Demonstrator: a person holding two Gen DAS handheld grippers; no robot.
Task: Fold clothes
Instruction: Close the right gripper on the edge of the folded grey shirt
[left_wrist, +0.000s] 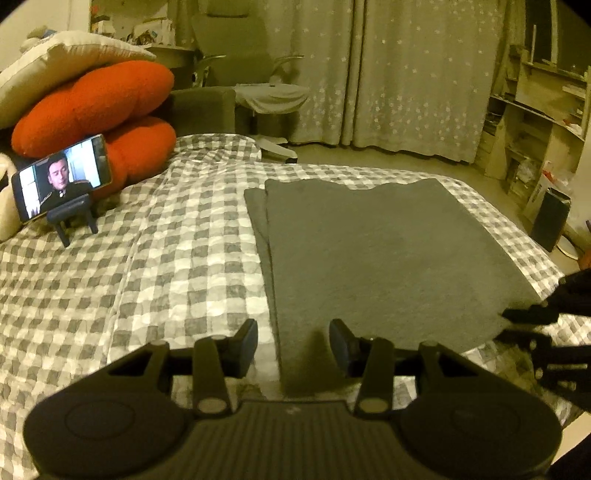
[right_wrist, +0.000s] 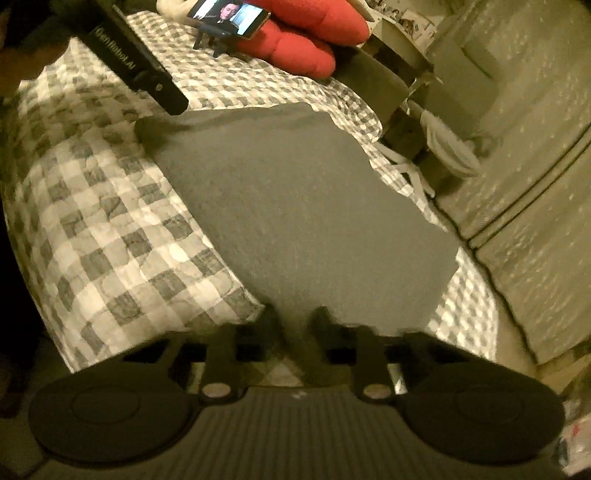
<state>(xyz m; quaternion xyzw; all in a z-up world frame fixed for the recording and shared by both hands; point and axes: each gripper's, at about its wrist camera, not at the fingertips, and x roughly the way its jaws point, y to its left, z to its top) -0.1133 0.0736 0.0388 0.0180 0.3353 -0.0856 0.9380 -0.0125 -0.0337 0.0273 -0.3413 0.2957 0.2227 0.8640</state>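
A dark grey garment (left_wrist: 369, 258), folded into a flat rectangle, lies on the checked quilt (left_wrist: 166, 266). My left gripper (left_wrist: 294, 334) is open at the garment's near left edge, one finger on the quilt and one over the cloth. In the right wrist view it enters as a black bar (right_wrist: 173, 101) by the garment's (right_wrist: 295, 206) far corner. My right gripper (right_wrist: 299, 321) has narrowed its fingers on the garment's near edge, with cloth running down between them. From the left wrist view the right gripper (left_wrist: 521, 323) is at the cloth's right corner.
A phone on a stand (left_wrist: 61, 177) plays video in front of red cushions (left_wrist: 96, 107) and a cream pillow (left_wrist: 55, 62). Beyond the bed are an office chair (left_wrist: 258, 85), curtains (left_wrist: 406, 74) and a shelf unit (left_wrist: 535, 122).
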